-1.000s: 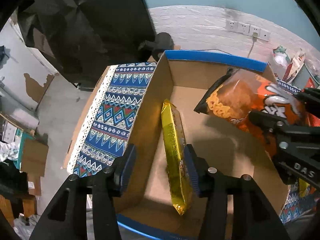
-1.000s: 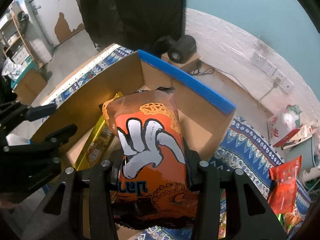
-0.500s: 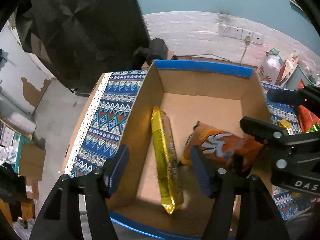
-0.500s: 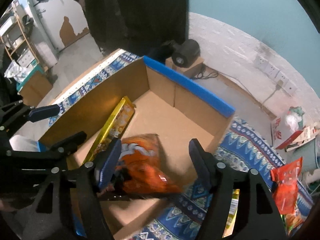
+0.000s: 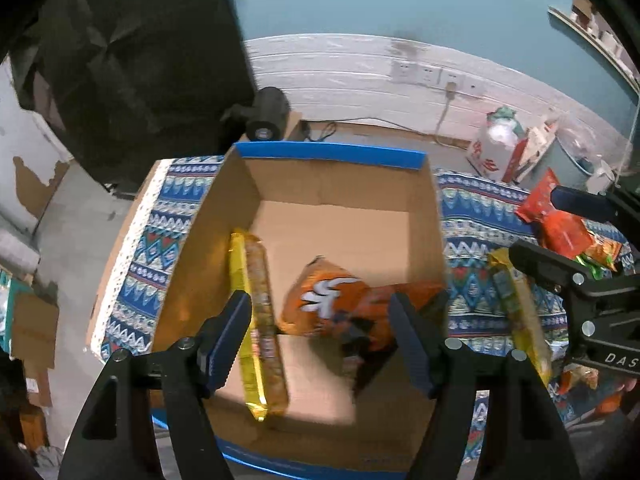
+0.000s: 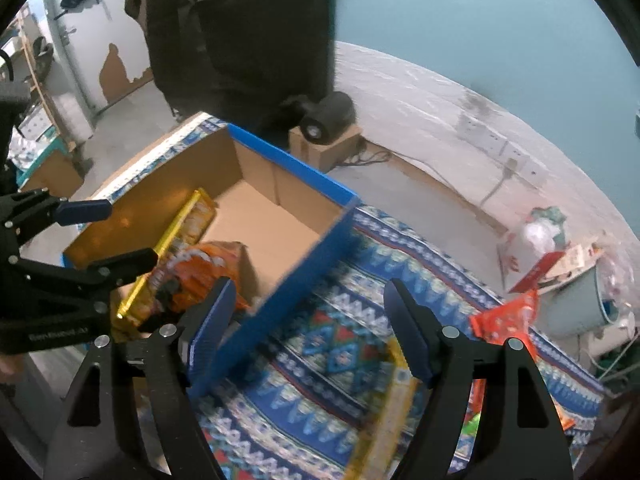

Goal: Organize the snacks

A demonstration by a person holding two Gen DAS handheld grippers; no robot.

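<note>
A cardboard box (image 5: 328, 154) with blue-taped rims stands on a patterned cloth. A long yellow packet (image 5: 260, 312) lies in it along the left wall. An orange snack bag (image 5: 332, 300) lies beside the packet on the box floor. My left gripper (image 5: 322, 338) hovers above both, jaws opening, nothing gripped. My right gripper (image 6: 310, 324) hangs over the box's right wall (image 6: 288, 280) and the cloth, jaws opening and empty. From there the orange bag (image 6: 200, 276) and the yellow packet (image 6: 188, 224) show in the box, with the left gripper (image 6: 108, 236) above them.
On the blue patterned cloth (image 6: 340, 360) right of the box lie a red snack bag (image 6: 504, 316), another long yellow packet (image 6: 396, 396) and several more packets. A black round device (image 5: 266, 118) on a carton stands behind the box. A dark curtain hangs at the back left.
The right gripper let go of the orange bag, which dropped into the box, then drew back to the right over the cloth. The left gripper opened off the yellow packet and lifted away.
</note>
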